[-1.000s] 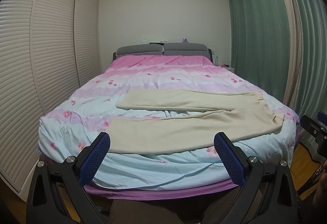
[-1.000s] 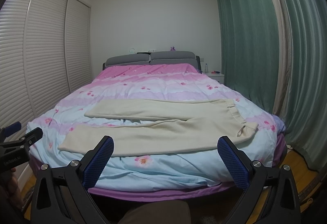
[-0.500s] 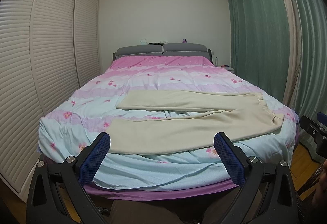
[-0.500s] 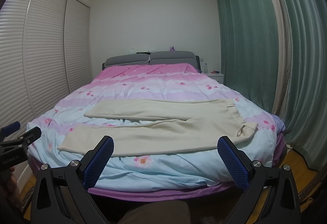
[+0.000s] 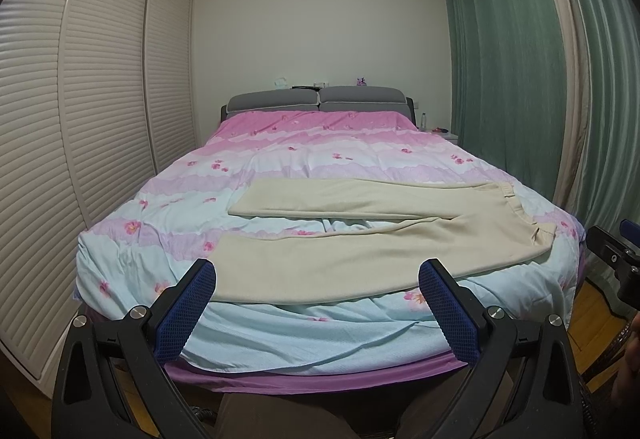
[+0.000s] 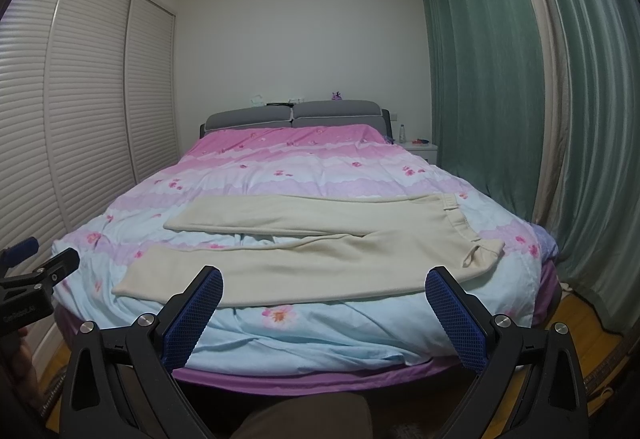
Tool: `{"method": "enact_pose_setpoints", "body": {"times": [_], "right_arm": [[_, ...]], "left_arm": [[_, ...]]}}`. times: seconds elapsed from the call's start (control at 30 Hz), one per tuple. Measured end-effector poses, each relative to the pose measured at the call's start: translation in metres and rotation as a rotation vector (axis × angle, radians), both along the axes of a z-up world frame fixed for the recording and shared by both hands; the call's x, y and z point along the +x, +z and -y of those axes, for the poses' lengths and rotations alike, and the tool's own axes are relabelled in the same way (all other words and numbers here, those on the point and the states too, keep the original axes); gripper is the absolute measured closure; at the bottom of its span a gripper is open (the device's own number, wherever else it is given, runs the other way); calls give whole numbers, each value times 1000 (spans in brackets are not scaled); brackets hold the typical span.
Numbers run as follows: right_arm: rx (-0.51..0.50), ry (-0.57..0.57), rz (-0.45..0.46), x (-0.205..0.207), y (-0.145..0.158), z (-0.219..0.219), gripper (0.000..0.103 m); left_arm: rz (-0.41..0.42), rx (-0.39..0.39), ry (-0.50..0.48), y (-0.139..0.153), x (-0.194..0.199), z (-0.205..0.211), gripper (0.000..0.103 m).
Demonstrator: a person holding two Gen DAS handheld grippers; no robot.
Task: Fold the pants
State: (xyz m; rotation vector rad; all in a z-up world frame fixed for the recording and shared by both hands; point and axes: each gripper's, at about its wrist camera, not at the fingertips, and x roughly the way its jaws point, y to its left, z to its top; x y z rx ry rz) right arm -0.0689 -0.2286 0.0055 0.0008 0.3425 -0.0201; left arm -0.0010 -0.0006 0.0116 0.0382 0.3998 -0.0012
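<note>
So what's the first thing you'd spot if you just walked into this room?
The big bed with its pink-and-blue flowery cover fills the middle. Cream pants lie flat across its near end, waistband on the right, legs pointing left. Green curtains hang along the right wall, and the open left gripper and right gripper wait in front.

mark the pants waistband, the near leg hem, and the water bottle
pants waistband [image 6: 460, 217], right wrist view, on the gathered band.
near leg hem [image 6: 128, 281], right wrist view, on the cuff edge.
water bottle [image 6: 402, 133], right wrist view, on its body.

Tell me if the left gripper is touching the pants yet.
Apart. In the left wrist view the left gripper is open, short of the bed's foot, and bare duvet shows between its fingertips and the pants.
</note>
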Motion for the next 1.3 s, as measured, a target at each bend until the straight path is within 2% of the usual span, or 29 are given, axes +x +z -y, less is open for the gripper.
{"method": "enact_pose_setpoints", "body": {"times": [0.73, 1.07, 1.3], "right_arm": [[5, -4, 6, 0, 2, 0, 0], [31, -13, -54, 35, -3, 6, 0], [48, -9, -87, 80, -2, 5, 0]], "left_arm": [[5, 10, 9, -6, 3, -2, 0], [-104, -6, 29, -25, 57, -7, 0], [-111, 12, 68, -21, 101, -19, 0]]}}
